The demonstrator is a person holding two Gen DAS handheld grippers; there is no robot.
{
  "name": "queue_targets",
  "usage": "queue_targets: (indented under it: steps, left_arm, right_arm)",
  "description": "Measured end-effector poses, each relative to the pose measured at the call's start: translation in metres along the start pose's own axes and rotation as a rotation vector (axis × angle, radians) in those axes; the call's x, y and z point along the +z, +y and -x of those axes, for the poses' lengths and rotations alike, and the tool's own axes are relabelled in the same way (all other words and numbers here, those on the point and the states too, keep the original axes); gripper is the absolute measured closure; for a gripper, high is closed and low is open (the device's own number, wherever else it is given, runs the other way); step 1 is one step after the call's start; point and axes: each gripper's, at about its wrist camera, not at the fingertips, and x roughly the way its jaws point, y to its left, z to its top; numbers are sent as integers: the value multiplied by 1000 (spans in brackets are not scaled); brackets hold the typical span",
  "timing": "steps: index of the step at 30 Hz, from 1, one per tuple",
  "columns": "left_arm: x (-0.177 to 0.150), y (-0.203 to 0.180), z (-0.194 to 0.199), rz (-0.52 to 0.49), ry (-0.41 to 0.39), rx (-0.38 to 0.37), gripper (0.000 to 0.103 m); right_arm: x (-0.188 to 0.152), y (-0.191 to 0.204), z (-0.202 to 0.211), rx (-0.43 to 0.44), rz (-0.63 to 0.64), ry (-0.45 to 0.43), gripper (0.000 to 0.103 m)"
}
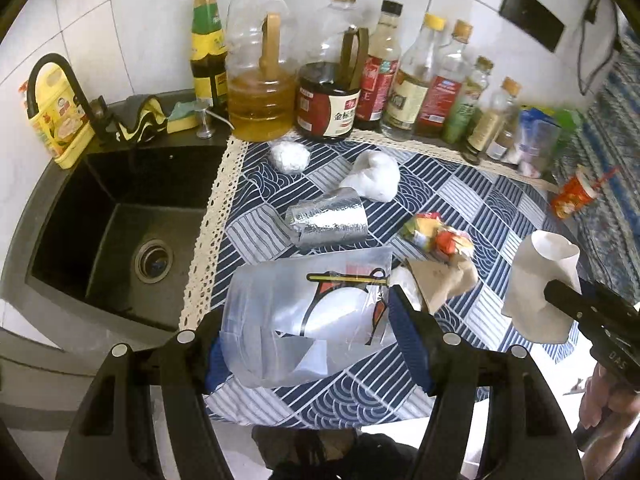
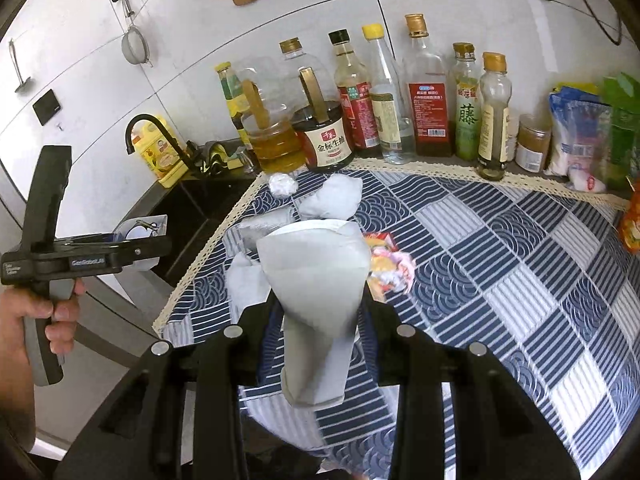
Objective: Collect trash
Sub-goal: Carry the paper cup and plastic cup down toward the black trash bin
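The left gripper (image 1: 316, 344) has its jaws clamped on a clear plastic bag (image 1: 304, 312), just right of the sink (image 1: 120, 240). The right gripper (image 2: 316, 312) pinches a white paper cup (image 2: 316, 300), farther right over the bench (image 2: 520, 280).

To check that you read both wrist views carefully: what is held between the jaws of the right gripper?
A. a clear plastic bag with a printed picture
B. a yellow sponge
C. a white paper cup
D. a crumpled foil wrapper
C: the right gripper has its jaws closed on the white paper cup, lifted above the patterned cloth.
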Motion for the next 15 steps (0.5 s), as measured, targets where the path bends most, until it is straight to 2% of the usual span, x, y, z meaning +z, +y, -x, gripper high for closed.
queue_targets:
  steps: [2,5,7,15]
  left_arm:
    - [-5,3,7,-13,-13,-27,38]
    - [-16,9,19,-11,-43,-129,39]
    - [-23,14,25,-6,-59,-159,39]
    - [-50,29,44,-51,-81,-213,39]
  right_arm:
    - [-6,11,6,-20,-9,-10,67]
    - [-14,27,16,-52,-19,-20,67]
    - [-21,39,22,-59,-32,-28,67]
    - [-46,75,30,-84,-57,-27,67]
